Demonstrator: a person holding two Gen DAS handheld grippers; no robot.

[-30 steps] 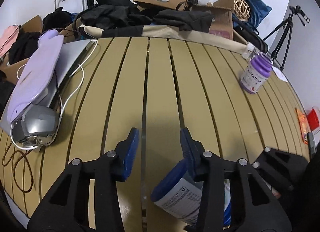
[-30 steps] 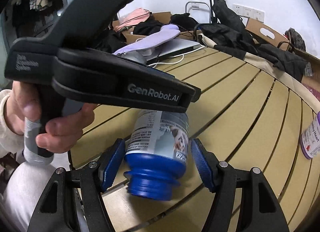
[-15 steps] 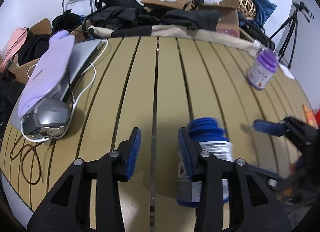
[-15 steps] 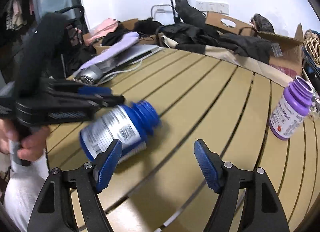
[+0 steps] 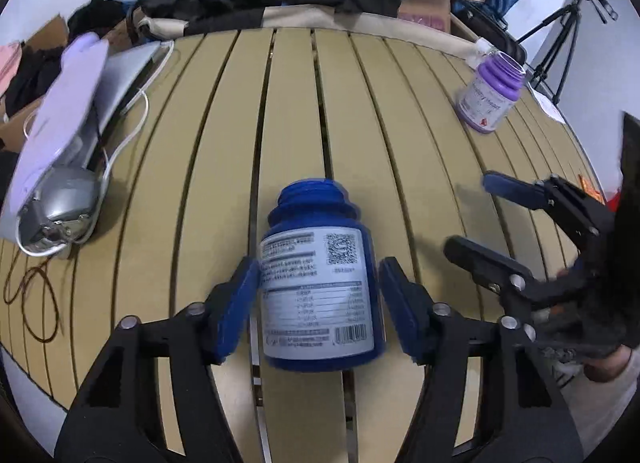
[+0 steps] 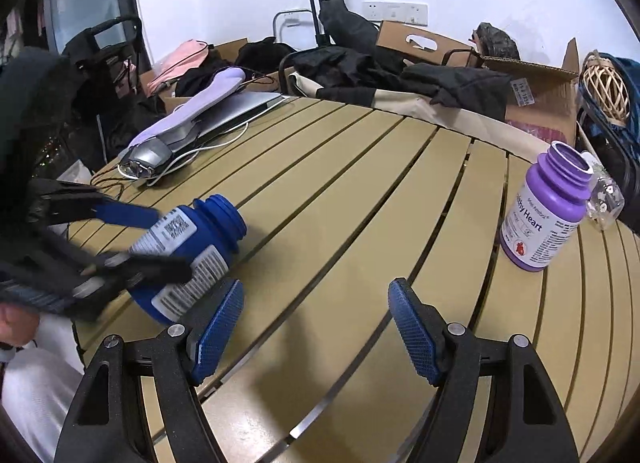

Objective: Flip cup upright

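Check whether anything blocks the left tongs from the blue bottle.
Nothing visible does. The blue bottle lies on its side between the open left tongs, one pad on each side. The right tongs are open off to the right.

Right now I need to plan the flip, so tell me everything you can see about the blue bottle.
The blue bottle looks like glossy plastic, with a white printed label bearing small text, a QR code and a barcode. It has no cap; its threaded neck is open. It lies on its side on the slatted table, mouth pointing away from the left gripper, between that gripper's blue pads. Whether the pads touch it is unclear. The right gripper is open and apart from it.
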